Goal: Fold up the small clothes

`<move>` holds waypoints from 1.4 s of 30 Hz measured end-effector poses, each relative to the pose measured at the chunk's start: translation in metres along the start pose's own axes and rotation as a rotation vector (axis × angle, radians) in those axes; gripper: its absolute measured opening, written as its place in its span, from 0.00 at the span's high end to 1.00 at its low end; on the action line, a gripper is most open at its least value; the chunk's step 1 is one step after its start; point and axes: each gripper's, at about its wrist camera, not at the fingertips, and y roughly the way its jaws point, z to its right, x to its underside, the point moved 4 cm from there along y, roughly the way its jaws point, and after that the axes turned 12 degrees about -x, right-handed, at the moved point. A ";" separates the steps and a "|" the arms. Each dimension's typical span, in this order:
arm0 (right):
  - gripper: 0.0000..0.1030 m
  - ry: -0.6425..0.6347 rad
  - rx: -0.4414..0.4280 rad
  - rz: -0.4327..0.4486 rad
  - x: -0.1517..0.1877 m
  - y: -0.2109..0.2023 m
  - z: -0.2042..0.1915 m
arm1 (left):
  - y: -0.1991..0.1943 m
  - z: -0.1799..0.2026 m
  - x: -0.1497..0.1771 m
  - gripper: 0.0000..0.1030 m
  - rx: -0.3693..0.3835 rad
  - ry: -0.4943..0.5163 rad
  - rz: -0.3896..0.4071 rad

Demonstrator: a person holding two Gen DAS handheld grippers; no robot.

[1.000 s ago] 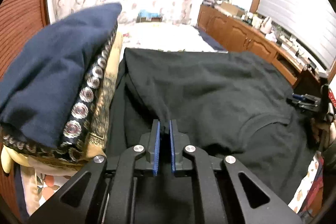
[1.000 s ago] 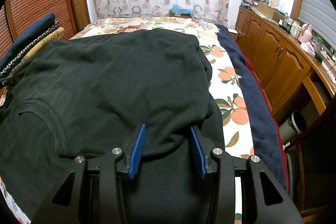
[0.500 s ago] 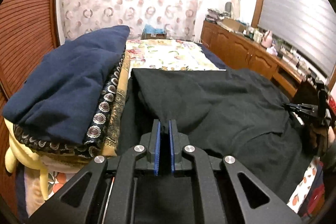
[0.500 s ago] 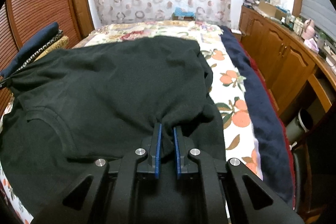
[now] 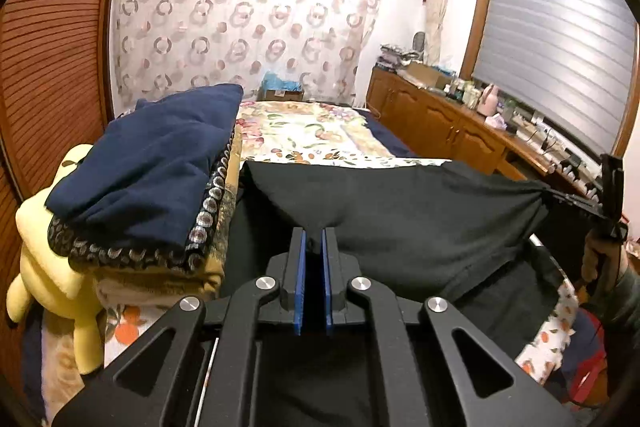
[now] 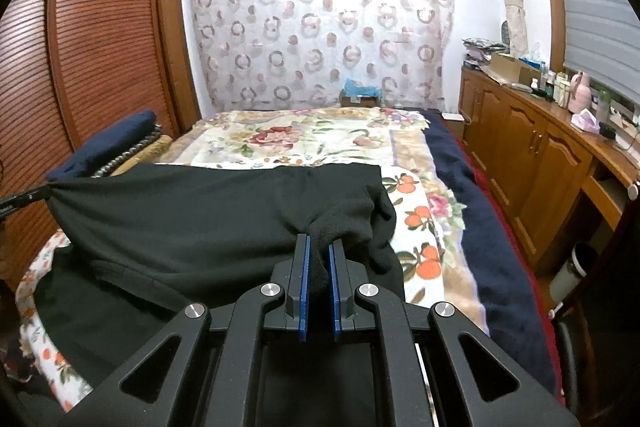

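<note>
A black shirt (image 5: 400,211) hangs stretched between both grippers above the bed; it also shows in the right wrist view (image 6: 192,211). My left gripper (image 5: 314,235) is shut on one edge of the shirt. My right gripper (image 6: 319,241) is shut on a bunched fold at the other edge. Each gripper shows at the far side of the other's view, the right one (image 5: 600,203) and the left one (image 6: 16,201). The shirt's lower part droops onto the floral bedspread (image 6: 304,143).
A stack of folded blankets with a navy one on top (image 5: 160,163) and a yellow plush toy (image 5: 52,239) lie at the bed's left side. Wooden cabinets with clutter (image 6: 540,143) run along the right. A louvered wardrobe (image 6: 100,47) stands left.
The right gripper closed on the shirt's edge. Both grippers then rose and lifted the shirt's top edge off the bed, pulling it taut between them.
</note>
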 end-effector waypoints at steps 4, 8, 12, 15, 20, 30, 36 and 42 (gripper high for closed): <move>0.92 -0.012 -0.014 -0.001 0.011 -0.021 -0.004 | -0.021 0.001 0.006 0.92 0.016 0.001 0.019; 0.92 -0.023 -0.025 0.006 0.012 -0.037 -0.005 | -0.039 0.001 0.013 0.92 0.022 0.008 0.026; 0.92 -0.031 -0.037 0.015 0.018 -0.051 -0.011 | -0.056 -0.001 0.020 0.92 0.025 0.000 0.033; 0.92 -0.028 -0.043 0.009 0.023 -0.054 -0.011 | -0.060 -0.005 0.030 0.92 0.002 0.006 0.021; 0.92 -0.012 -0.029 -0.083 0.045 -0.029 0.002 | -0.039 -0.009 0.064 0.92 -0.036 0.025 -0.097; 0.84 -0.014 0.006 -0.165 0.056 0.007 0.012 | -0.023 -0.012 0.092 0.62 -0.066 0.033 -0.175; 0.71 -0.042 0.034 -0.143 0.052 0.005 -0.002 | -0.023 -0.018 0.095 0.22 -0.075 0.021 -0.175; 0.57 -0.072 0.024 -0.128 0.057 0.013 -0.013 | -0.014 -0.020 0.100 0.22 -0.097 0.014 -0.202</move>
